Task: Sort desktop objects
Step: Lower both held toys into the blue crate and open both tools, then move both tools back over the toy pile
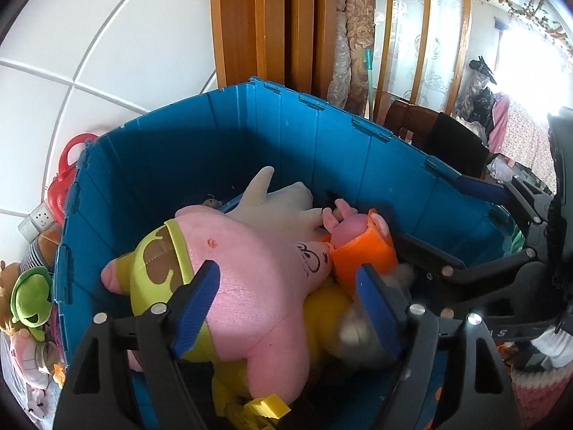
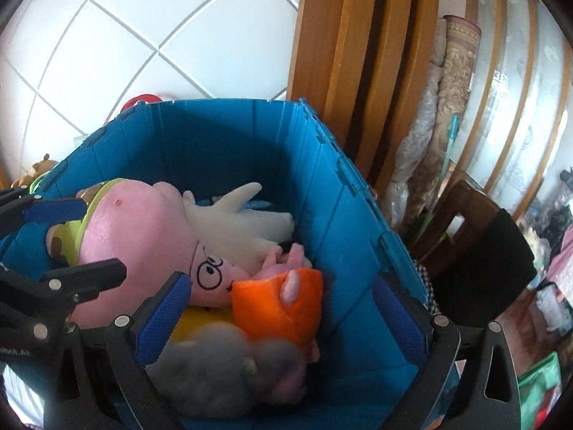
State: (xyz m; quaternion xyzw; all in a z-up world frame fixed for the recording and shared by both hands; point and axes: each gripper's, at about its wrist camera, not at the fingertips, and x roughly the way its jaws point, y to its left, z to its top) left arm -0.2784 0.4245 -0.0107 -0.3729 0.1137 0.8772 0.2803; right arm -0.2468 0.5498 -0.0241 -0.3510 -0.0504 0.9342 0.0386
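Several soft plush toys fill the blue folding plastic crate (image 1: 200,150). Big pink plush pig with glasses (image 1: 250,268) lies centre: light, squashy; grab its limb at 9 o'clock. Left gripper (image 1: 286,286) and right gripper (image 2: 283,308) both gape, empty.

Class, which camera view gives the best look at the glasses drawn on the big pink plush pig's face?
The right wrist view: the big pink plush pig shows its round glasses fully. In the left wrist view the pig's face is foreshortened, partly hidden behind the orange-dressed plush.
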